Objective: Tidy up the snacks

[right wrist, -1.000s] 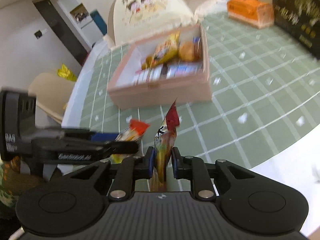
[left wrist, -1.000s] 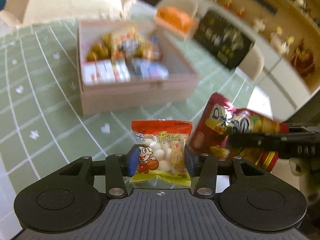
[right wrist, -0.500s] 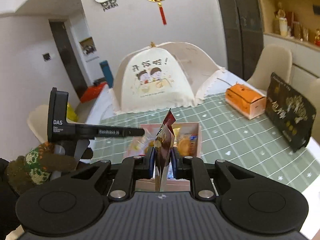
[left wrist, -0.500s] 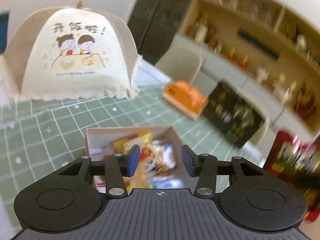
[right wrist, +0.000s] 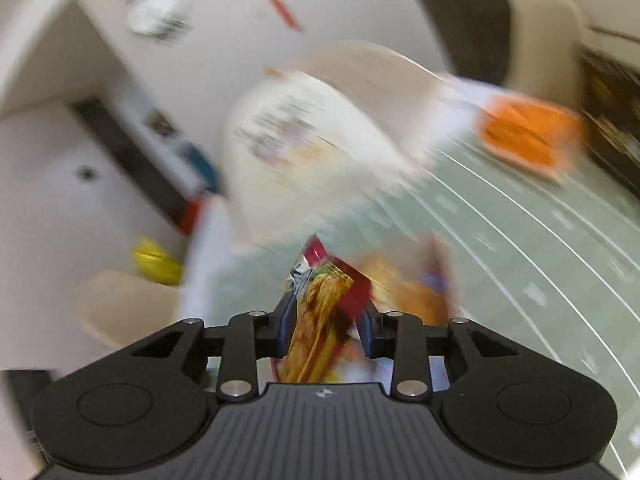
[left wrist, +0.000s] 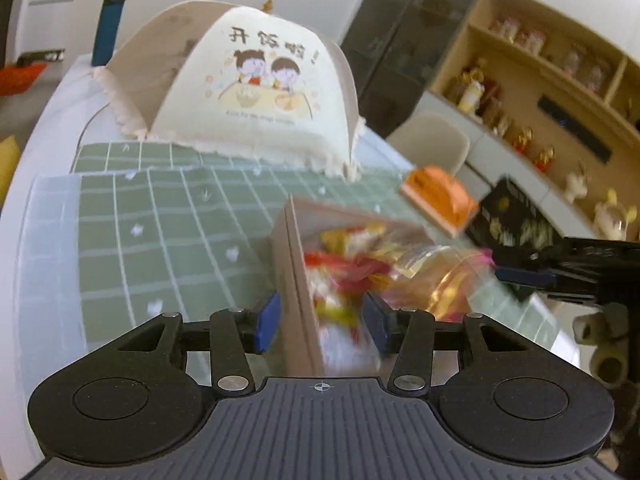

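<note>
In the left wrist view my left gripper (left wrist: 322, 322) stands open astride the left wall of the pink snack box (left wrist: 294, 264). A blurred red, white and yellow pack (left wrist: 340, 320) lies just right of that wall, clear of the left pad. My right gripper (left wrist: 520, 268) comes in from the right, with a blurred gold and pink pack (left wrist: 452, 276) at its tip above the box. In the right wrist view the right gripper (right wrist: 326, 320) has its jaws opening. The red and gold pack (right wrist: 320, 312) hangs tilted between them, over the box (right wrist: 442, 252).
A green checked cloth (left wrist: 160, 220) covers the table. A cream mesh food cover (left wrist: 260, 80) stands behind the box. An orange carton (left wrist: 436, 196) and a black gift bag (left wrist: 512, 216) sit at the far right. A gloved hand (left wrist: 604, 344) holds the right gripper.
Both grippers have risen and come forward from in front of the box to above it. The left's pack no longer spans its pads. The right's jaws have widened and its pack has tilted.
</note>
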Tool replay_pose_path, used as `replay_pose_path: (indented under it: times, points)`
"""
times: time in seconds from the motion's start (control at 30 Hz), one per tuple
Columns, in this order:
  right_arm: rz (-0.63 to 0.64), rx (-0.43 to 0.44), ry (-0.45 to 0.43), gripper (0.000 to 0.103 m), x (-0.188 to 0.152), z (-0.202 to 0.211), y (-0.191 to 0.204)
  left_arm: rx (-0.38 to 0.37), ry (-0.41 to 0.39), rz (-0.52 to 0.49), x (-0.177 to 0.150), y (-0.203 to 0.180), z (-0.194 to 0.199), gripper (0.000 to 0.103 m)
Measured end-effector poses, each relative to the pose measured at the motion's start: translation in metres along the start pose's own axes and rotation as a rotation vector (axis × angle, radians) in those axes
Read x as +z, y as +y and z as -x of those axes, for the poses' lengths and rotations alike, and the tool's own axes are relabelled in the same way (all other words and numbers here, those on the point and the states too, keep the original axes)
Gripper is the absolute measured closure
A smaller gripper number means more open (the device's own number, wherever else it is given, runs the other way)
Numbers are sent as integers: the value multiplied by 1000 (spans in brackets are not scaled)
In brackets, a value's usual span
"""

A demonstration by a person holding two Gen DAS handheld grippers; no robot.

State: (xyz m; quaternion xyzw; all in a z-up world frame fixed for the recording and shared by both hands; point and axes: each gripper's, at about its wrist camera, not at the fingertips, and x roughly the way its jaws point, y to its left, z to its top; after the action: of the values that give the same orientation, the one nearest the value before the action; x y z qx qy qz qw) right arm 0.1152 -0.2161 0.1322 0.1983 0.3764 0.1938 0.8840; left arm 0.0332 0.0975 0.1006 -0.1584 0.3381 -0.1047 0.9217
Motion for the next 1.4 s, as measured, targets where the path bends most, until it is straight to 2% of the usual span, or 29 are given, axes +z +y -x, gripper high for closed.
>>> replay_pose_path:
  times: [0.17,0.23,0.3,0.4,0.5,0.53,0.57,0.67,0.7,0.77,0.83,0.87,1.0,1.4]
  points:
    - [144,-202,5,69,-66,11,-19,63,42,-93,-69,-22,6,52]
    - [192,-263,18,59,-93,10,-19,119,43,-135,-92,-32,7,52]
    - [215,-308,28,54,-116,8,-18,158,62,-138,-110,-37,3,52]
    - [230,-330,36,54,-148,10,-12,186,86,-138,-128,-42,-4,52]
    - [231,-308,70,54,-173,3,-7,226,56,-196,-138,-53,-8,51]
    - [240,-298,73,51,-181,0,-6,229,46,-205,-141,-56,-7,51]
    - [271,-304,32,50,-189,2,-3,231,35,-215,-143,-58,-9,50]
    - [314,-336,10,44,-198,-1,3,249,6,-256,-147,-65,-16,47]
    - [320,-337,1,37,-199,-3,4,258,-5,-271,-149,-68,-18,47]
    - [352,-356,-15,31,-202,-8,6,271,-29,-276,-151,-72,-21,47]
    - [385,-407,-42,15,-205,-11,9,277,-40,-267,-152,-72,-21,47]
    - [377,-427,-50,13,-206,-11,7,277,-41,-269,-152,-72,-21,47]
    - [332,-395,-52,6,-204,-8,-6,273,-44,-276,-152,-71,-21,47]
    - [326,-405,-95,3,-211,-9,-8,270,-48,-267,-152,-69,-22,46]
